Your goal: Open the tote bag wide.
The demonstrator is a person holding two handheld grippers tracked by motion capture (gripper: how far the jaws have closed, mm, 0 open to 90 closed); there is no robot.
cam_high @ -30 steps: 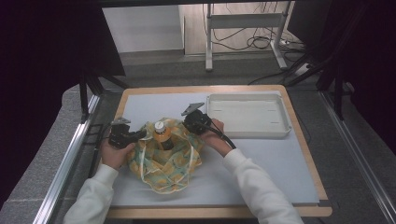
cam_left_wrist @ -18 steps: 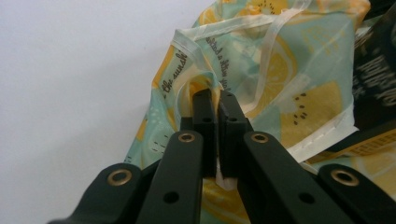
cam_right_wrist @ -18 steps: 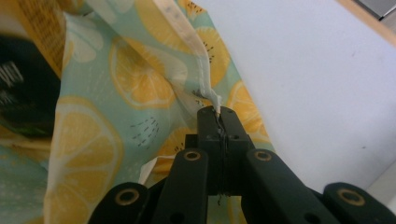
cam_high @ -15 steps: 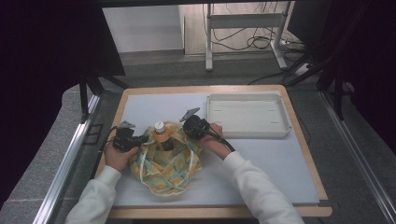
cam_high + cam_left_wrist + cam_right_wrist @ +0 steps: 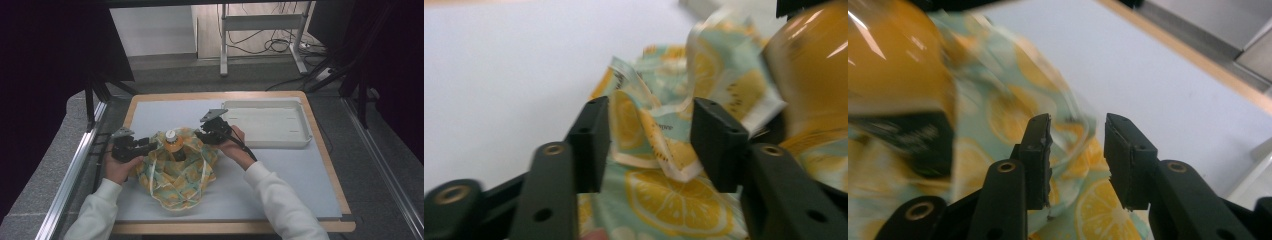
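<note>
An orange juice bottle [image 5: 171, 143] with a white cap stands upright on a lemon-print cloth [image 5: 176, 176] that is bunched around its base. My left gripper [image 5: 146, 146] is just left of the bottle. Its jaws have just been opening; a loose fold of the cloth [image 5: 659, 140] lies between them, unpressed, in front of the bottle [image 5: 814, 75]. My right gripper [image 5: 201, 135] is just right of the bottle. Its jaws have also just been opening, and in the right gripper view [image 5: 1078, 120] they stand apart over the cloth's edge [image 5: 998, 115], beside the blurred bottle [image 5: 893, 65].
A shallow white tray [image 5: 300, 142] sits at the back right of the grey mat [image 5: 280, 185], close behind the right hand. The mat lies on a wooden-edged table [image 5: 330, 165] with metal rails along both sides.
Both grippers' jaws have opened and let go of the cloth corners they pinched near the bottle's neck. The cloth has slumped lower around the bottle.
</note>
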